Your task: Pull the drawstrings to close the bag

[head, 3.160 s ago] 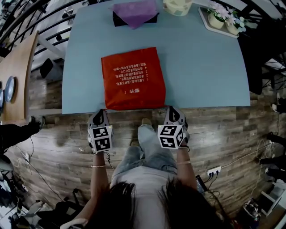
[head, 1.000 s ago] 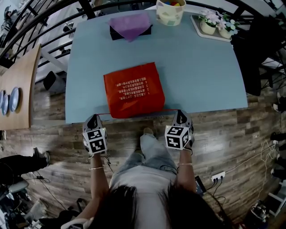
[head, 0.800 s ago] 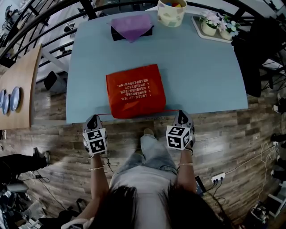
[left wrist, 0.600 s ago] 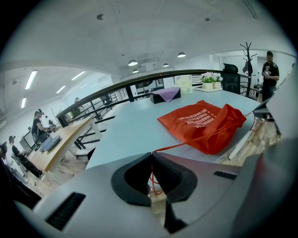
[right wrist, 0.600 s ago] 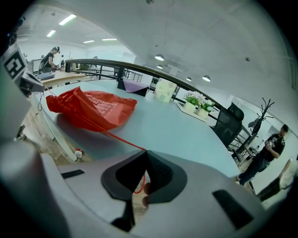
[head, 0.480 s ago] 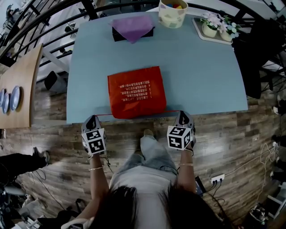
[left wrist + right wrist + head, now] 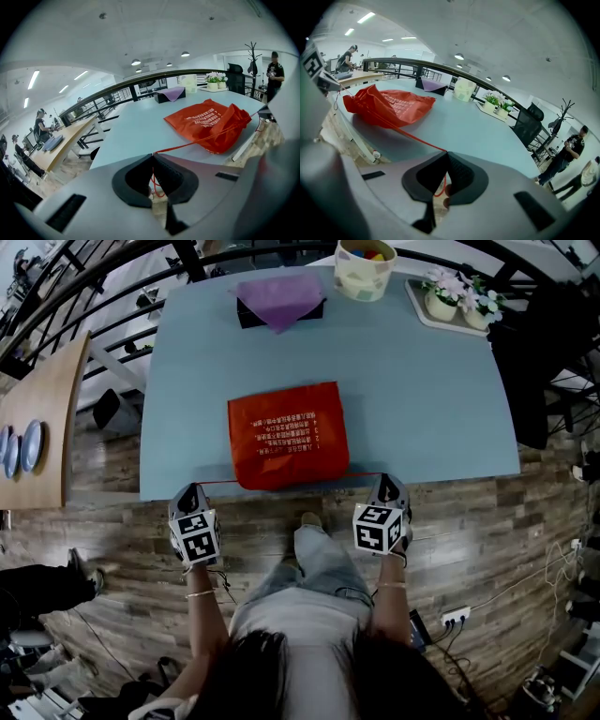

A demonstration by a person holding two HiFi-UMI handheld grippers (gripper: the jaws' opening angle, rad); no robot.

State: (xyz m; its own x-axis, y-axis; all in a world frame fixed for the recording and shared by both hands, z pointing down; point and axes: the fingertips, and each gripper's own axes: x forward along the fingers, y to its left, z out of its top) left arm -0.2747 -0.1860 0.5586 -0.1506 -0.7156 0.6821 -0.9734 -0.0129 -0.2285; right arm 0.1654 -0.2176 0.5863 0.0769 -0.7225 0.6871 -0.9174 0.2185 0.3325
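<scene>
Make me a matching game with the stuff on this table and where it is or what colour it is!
Things:
1. bag
2. cloth
3. flowers
4. left gripper

Descriptions:
A. purple, at the far edge of the table
B. red, by the table's near edge
C. fingers shut on a red drawstring
D. in small pots at the far right corner

Pairs: 1-B, 2-A, 3-D, 4-C
</scene>
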